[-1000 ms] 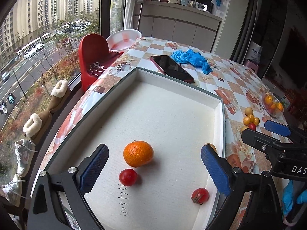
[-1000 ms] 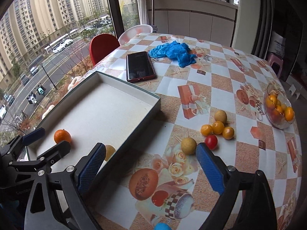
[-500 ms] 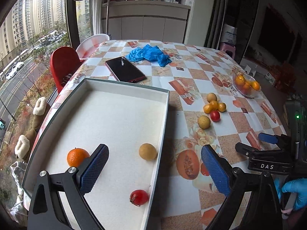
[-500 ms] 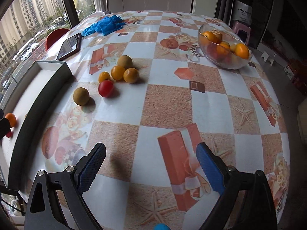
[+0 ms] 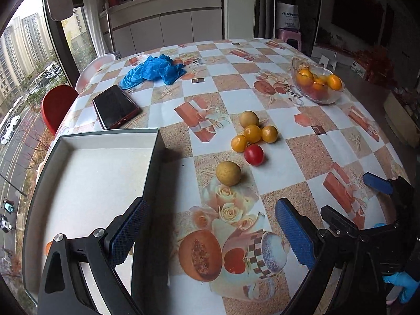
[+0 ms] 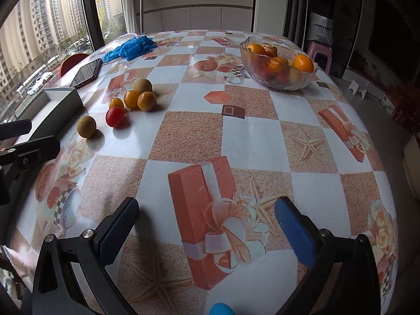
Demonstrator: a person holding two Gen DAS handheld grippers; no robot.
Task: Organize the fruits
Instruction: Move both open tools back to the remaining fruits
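Six loose fruits (image 5: 248, 141) lie right of the box (image 5: 153, 157), not yet sorted. My left tongs (image 5: 210, 231) gape empty; my right tongs (image 6: 207, 225) are opening, empty.

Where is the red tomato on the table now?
In the left wrist view the red tomato lies loose on the tablecloth right of the tray, just below the yellow-orange fruits and above-right of the brownish round fruit.

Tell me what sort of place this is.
Most likely the dining area of a high-rise flat. A dining table under a printed cloth carries a glass fruit bowl and a phone, white cabinets line the back wall, and apartment towers show through the window.
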